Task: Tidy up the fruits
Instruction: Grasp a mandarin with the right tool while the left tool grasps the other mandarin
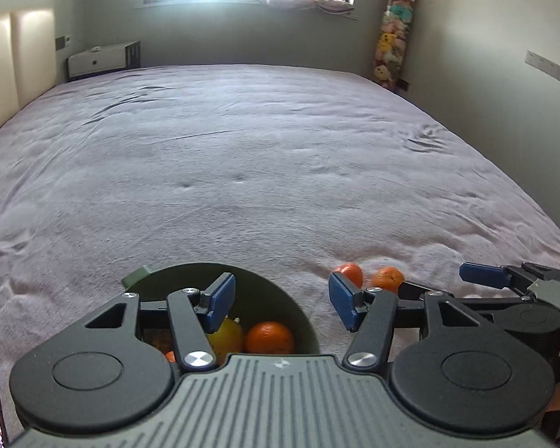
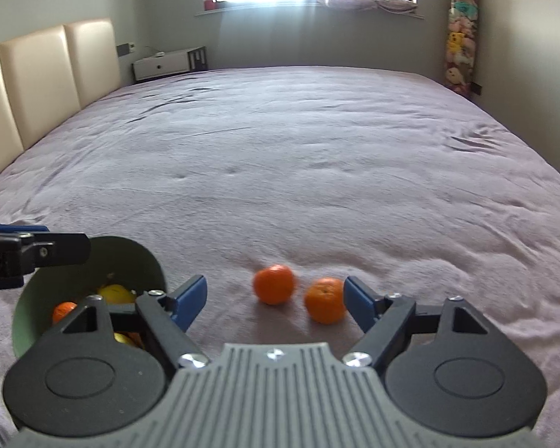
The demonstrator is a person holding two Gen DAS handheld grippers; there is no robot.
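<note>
Two round orange tangerines (image 2: 273,284) (image 2: 325,299), slightly blurred, lie side by side on the mauve bedspread (image 2: 317,168) right of the green bowl (image 2: 145,261) holding orange and yellow fruit, possibly lemons; both grippers (image 1: 282,300) (image 2: 275,300) gape empty.

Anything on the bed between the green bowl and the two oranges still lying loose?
No, just bare bedsheet between the green bowl and the nearer orange, shown in the right wrist view. The second orange lies just beyond it.

White letters "AI" on black body of left gripper (image 2: 16,257); nothing else legible
</note>
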